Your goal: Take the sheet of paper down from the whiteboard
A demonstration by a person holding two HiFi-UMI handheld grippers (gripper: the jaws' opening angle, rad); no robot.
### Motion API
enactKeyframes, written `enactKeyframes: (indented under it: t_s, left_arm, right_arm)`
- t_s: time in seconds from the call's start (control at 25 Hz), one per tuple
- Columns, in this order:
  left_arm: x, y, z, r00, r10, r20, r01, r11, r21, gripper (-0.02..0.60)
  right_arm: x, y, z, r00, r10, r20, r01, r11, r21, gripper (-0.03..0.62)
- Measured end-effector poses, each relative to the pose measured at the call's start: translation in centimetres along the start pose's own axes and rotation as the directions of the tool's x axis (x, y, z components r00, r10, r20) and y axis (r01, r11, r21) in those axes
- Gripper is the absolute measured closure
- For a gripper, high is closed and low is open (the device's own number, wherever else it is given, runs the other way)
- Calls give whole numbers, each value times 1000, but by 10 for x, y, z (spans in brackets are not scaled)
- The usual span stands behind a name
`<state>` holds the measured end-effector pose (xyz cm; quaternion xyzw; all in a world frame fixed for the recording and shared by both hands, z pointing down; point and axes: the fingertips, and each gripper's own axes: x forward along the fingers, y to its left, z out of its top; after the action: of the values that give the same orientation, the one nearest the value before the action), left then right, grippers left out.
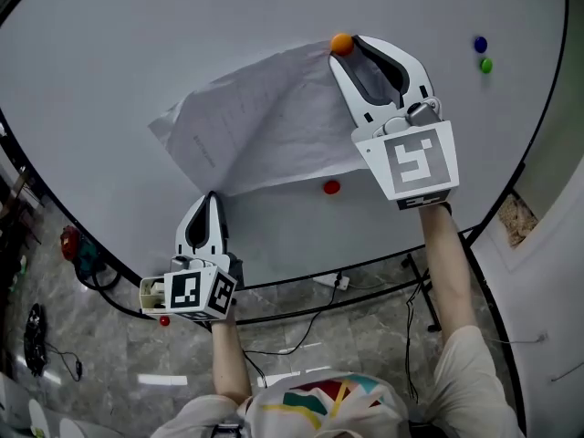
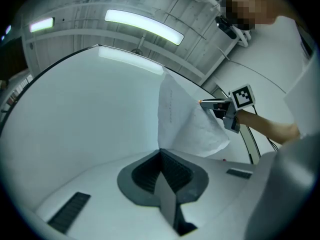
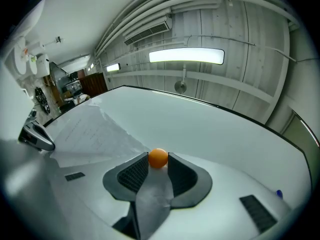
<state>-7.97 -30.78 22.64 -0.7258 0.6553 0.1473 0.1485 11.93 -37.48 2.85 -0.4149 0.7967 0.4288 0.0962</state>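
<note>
While right gripper (image 1: 350,53) clamps orange magnet (image 1: 341,44) (top corner of sheet (image 1: 265,126)), left gripper (image 1: 212,197) pinches lower edge.

- Person's wearing a pale short-sleeved shirt (image 1: 474,381), with a red, green and yellow print showing on the chest.
- Left gripper (image 1: 212,196) and right gripper (image 1: 350,51) are both sporting white shells and dark grey ribbed pads (image 3: 133,176).
- Each one's carrying a marker cube (image 1: 415,164) with black-and-white squares.

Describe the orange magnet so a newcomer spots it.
On the whiteboard, follow the sheet of paper to its upper right corner. The orange magnet sits there between the jaws of the right gripper; the red magnet lies below the sheet, the blue magnet and green magnet far right.
</note>
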Motion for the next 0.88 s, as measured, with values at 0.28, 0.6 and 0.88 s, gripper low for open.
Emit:
enactKeyframes:
  t_s: [0.28, 0.6, 0.88]
  left_arm:
    - [-42, 56, 1, 981, 192, -35, -193, 981, -23, 536]
    - [-66, 61, -2, 973, 222, -55, -224, 974, -29, 536]
    - [-63, 40, -6, 982, 170, -80, -170, 985, -1, 535]
  right_arm:
    - [7, 8, 11, 1000, 3, 28, -3, 1000, 18, 462]
    - [0, 10, 16, 998, -14, 57, 11, 998, 59, 461]
    - [-51, 32, -5, 998, 35, 51, -43, 984, 176, 461]
